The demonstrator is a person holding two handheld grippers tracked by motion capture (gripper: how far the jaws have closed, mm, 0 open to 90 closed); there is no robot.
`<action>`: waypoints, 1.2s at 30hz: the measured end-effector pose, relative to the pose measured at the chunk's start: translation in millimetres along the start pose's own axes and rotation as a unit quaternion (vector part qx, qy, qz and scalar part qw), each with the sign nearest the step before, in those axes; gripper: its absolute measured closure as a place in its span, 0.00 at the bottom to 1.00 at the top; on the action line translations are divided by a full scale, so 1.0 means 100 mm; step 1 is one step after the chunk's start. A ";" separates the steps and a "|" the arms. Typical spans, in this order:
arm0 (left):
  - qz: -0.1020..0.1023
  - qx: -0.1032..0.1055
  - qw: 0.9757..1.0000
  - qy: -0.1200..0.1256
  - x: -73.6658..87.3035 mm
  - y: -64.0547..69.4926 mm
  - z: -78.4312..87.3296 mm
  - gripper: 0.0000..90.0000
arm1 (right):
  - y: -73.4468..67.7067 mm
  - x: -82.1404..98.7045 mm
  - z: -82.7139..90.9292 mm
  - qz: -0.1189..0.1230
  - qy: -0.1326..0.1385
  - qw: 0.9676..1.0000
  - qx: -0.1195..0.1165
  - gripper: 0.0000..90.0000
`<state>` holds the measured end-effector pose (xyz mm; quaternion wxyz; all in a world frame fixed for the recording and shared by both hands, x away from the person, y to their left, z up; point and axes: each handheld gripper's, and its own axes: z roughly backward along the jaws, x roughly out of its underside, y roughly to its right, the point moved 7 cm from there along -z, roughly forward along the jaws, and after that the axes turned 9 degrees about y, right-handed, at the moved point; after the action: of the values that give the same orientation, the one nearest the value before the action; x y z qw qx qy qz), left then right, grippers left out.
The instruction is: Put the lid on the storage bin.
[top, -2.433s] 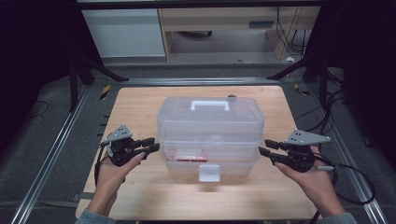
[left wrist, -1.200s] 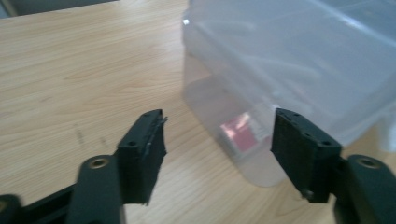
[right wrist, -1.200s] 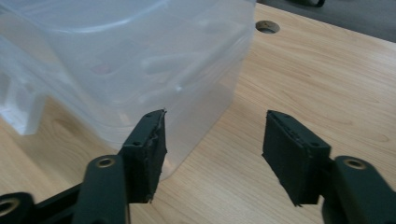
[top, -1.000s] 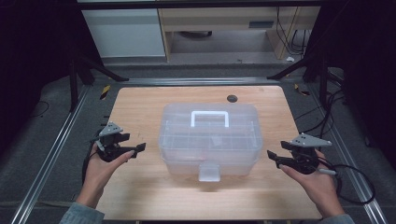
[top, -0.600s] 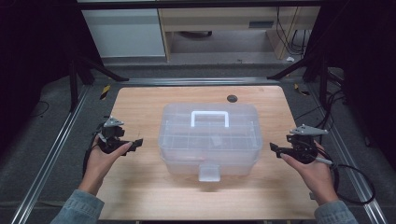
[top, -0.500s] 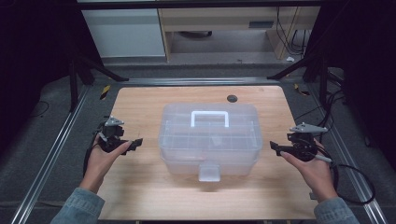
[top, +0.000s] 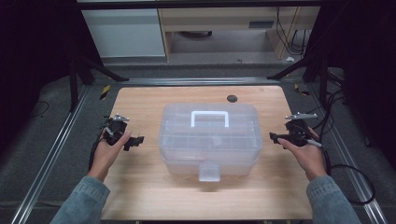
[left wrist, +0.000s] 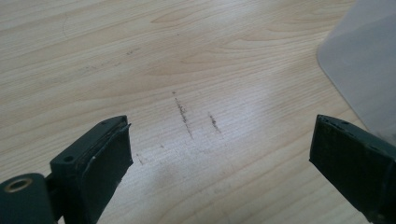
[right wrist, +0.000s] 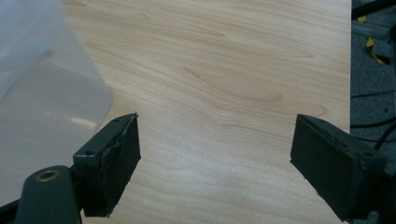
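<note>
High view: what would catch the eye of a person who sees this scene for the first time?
First comes the clear plastic box with its white handle, standing shut in the middle of the wooden table. Next come the two hands at its sides, apart from it: the left hand-held gripper and the right hand-held gripper both point toward the box with open, empty jaws. A small dark round spot lies behind the box.

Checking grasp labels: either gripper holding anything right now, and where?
Nothing held. Left gripper and right gripper stand open, just opened, beside the clear box, apart from it.
</note>
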<state>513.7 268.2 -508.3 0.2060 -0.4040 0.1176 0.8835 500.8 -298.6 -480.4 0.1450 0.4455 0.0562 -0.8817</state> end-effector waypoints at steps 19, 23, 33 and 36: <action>0.013 -0.037 0.999 -0.008 0.17 -0.11 -0.49 0.06 | 0.24 0.17 -0.59 -0.053 -0.013 0.998 0.031 0.15; 0.016 -0.040 0.999 0.002 0.17 -0.10 -0.54 0.06 | 0.26 0.22 -0.67 -0.057 -0.013 0.997 0.045 0.14; 0.018 -0.051 0.998 0.031 0.19 -0.05 -0.63 0.02 | 0.24 0.28 -0.79 -0.052 0.002 0.996 0.073 0.08; 0.019 -0.055 0.997 0.047 0.21 -0.05 -0.63 0.00 | 0.22 0.30 -0.81 -0.057 0.020 0.995 0.078 0.05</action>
<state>545.1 254.7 -565.4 0.1614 -0.4536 0.0863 0.8722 552.6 -307.1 -552.1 0.0583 0.4688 0.0151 -0.8812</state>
